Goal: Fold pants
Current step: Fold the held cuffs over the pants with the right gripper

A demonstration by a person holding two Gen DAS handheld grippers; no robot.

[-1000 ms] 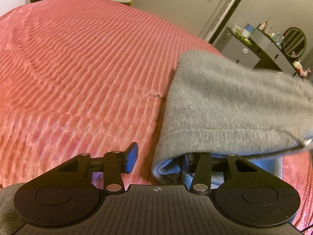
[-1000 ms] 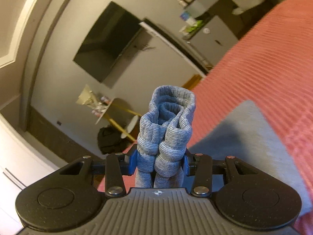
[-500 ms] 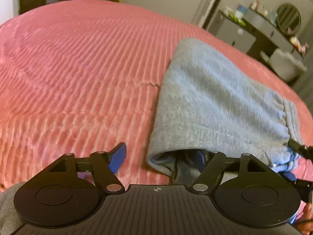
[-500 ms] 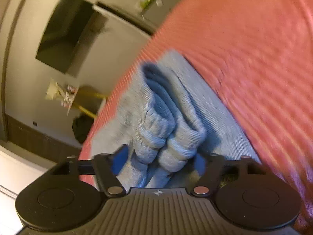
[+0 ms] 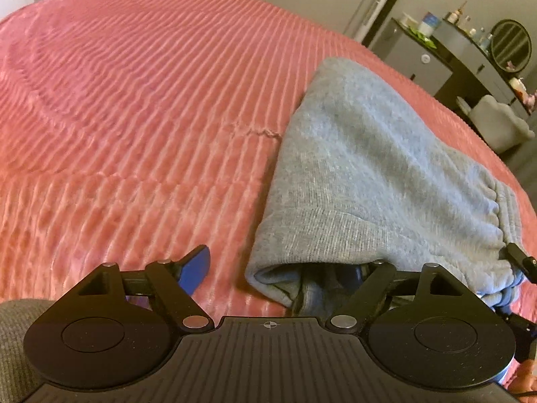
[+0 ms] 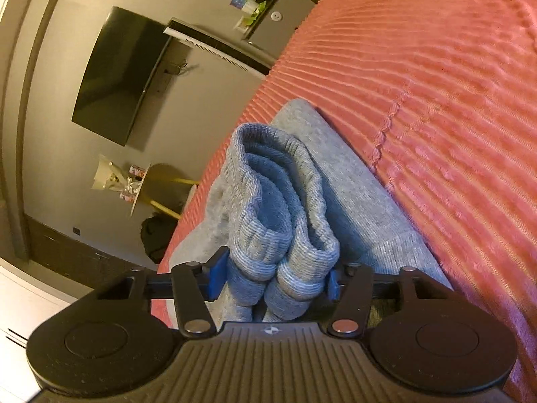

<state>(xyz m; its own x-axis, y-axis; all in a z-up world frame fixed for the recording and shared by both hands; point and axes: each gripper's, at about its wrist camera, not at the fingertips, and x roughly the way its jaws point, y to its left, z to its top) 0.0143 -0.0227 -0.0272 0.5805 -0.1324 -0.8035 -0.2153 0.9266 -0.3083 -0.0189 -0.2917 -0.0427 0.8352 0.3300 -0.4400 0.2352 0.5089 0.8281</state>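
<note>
The left gripper (image 5: 278, 268) is opening wide beside the folded grey sweatpants (image 5: 369, 174) on the bed (image 5: 134, 100). The right gripper (image 6: 272, 277), fingers narrowing, is flanking their bunched cuffs (image 6: 278, 235); grip unclear.

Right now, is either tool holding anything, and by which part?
Left tool: nothing, jaws just opened, one finger under the pants' folded edge. Right tool: jaws just closed further around the ribbed leg cuffs; a firm grip cannot be told.

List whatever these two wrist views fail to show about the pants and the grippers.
- Left wrist view: the left gripper has one finger under the pants, so that pad is hidden.
- Left wrist view: the right gripper is cut off by the frame edge.
- Right wrist view: the right gripper straddles the cuffs; whether the pads press is unclear.
- Both views: the camera housing hides the pants' near end.
</note>
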